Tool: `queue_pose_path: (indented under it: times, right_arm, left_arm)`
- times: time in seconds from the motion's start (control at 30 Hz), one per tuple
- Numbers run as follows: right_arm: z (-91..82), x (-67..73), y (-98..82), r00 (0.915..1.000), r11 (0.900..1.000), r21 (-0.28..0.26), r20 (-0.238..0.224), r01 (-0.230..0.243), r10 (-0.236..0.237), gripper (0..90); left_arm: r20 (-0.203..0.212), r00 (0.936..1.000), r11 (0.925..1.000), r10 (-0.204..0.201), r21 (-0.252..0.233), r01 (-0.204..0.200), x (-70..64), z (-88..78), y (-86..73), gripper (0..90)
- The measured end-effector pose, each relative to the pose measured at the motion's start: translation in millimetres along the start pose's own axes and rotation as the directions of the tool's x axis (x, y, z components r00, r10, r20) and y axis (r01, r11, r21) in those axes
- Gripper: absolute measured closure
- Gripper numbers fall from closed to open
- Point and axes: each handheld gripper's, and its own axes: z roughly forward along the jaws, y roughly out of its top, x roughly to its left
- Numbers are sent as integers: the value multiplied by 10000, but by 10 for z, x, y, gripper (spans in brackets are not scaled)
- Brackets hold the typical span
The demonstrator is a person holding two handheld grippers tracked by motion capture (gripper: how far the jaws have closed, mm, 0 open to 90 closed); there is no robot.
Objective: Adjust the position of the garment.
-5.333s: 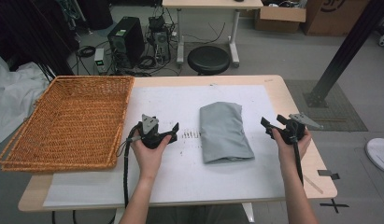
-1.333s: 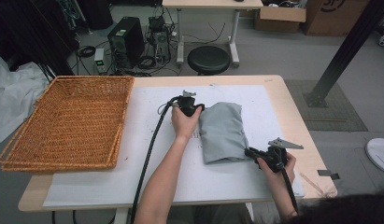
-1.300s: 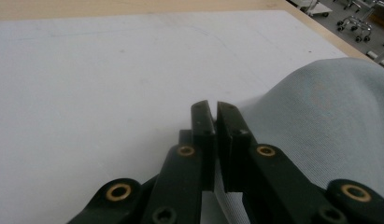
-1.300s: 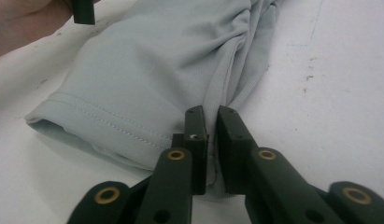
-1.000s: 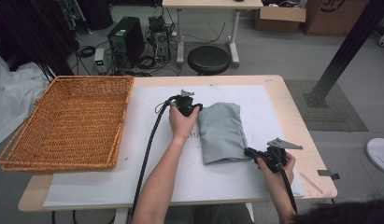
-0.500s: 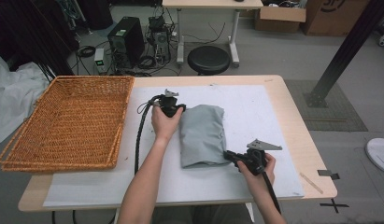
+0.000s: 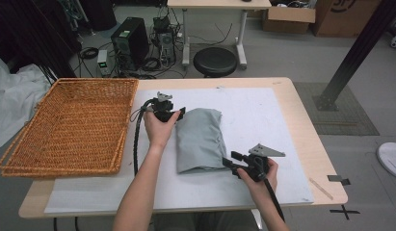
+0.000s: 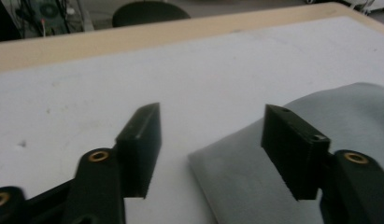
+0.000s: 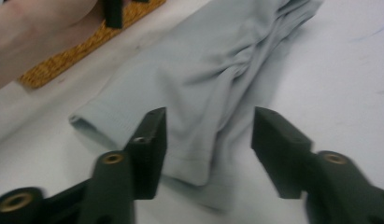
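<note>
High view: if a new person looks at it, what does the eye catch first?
Probably the folded grey cloth in the middle of the white mat, with the left gripper at its far left corner and the right gripper at its near right corner, both open. Next, the big wicker basket on the table's left side.

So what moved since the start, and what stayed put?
The left tool went to the far corner of the folded grey cloth, the right tool to its near corner. Both are open. The cloth has slid left toward the wicker basket, which stayed put.
</note>
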Motion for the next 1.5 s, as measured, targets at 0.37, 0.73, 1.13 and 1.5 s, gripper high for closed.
queue_pose_path:
  times: [0.37,0.73,1.13,1.5]
  right_arm:
    - [-367,-462,290,9895,9812,-1929,1419,20,259,262]
    - [-383,-858,520,9623,9740,-2258,2598,-199,799,162]
    - [-375,-942,576,9535,9789,-2040,2920,-135,740,160]
    - [-398,-960,559,9522,9801,-1983,2981,-63,664,161]
  left_arm:
    - [-48,10000,9899,40,-1414,-47,-149,-587,-210,141]
    - [-240,9979,9689,601,-2388,-641,-378,-1010,-662,83]
    - [-422,9964,9672,731,-2407,-811,-385,-1101,-905,80]
    - [-480,9961,9681,742,-2364,-835,-381,-1077,-929,79]
